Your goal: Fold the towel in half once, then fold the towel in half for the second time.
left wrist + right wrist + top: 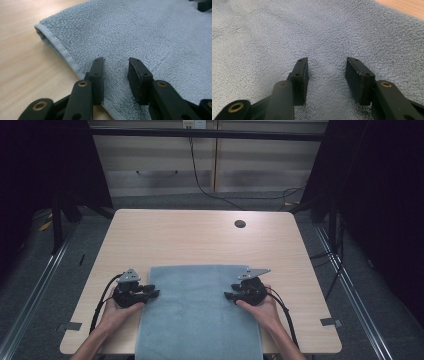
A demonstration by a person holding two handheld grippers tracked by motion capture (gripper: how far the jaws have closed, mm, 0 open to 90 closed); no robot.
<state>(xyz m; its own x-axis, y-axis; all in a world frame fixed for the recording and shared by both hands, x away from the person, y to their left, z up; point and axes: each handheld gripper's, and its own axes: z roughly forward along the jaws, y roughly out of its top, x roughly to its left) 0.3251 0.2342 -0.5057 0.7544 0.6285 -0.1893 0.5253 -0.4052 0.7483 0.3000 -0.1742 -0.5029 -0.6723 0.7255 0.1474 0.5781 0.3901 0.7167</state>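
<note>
A grey-blue towel (197, 312) lies flat on the wooden table (200, 237), reaching to the near edge. My left gripper (152, 293) sits at the towel's left edge, jaws open over the hemmed border (60, 51). At the towel's right side my right gripper (229, 296) rests with its jaws open above the cloth (287, 32). In the left gripper view my left gripper (116, 63) has nothing between its fingers, and the same holds for my right gripper (327, 62) in its own view. A hand holds each gripper from below.
A round cable hole (240, 224) sits in the far right part of the table. Black cables (100, 307) trail from both grippers toward the near edge. Bare wood lies beyond the towel. Dark stands and floor rails flank the table.
</note>
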